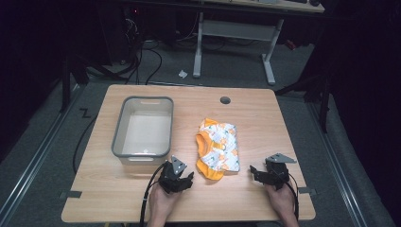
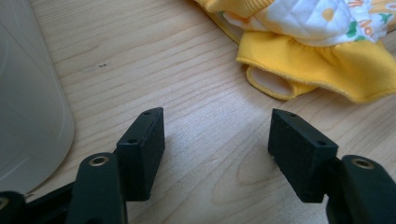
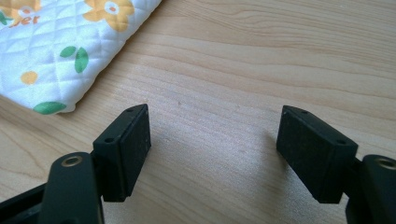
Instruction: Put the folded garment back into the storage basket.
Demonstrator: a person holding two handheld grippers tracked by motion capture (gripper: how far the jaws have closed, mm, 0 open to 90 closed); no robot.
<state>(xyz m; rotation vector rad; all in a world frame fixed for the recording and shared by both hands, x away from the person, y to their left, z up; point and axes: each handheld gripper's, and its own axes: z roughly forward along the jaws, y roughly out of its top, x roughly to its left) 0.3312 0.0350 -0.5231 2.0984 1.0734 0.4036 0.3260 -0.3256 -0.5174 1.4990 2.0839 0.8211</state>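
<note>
- My left gripper [image 1: 177, 178] sits low over the table [image 1: 265, 118] near its near edge, jaws spread wide with bare wood between them, gripping nothing.
- My right gripper [image 1: 265, 176] is near the near right corner, jaws likewise parted and empty; my hands [image 1: 163, 203] come in over the near edge.
- Between the two grippers lies a folded garment [image 1: 217, 149], white quilted cloth with orange flowers and a yellow-orange trim, its near end close to the near edge.
- In the left gripper view the yellow hem [image 2: 317, 65] lies just ahead of my jaws, apart from them.
- A grey plastic bin [image 1: 143, 130] stands on the left half, just beyond my left gripper.
- Open wood runs along the right edge and the far edge, where a round cable hole [image 1: 225, 100] sits.
- Beyond the table, grey floor, cables and a white-legged desk [image 1: 236, 33].
</note>
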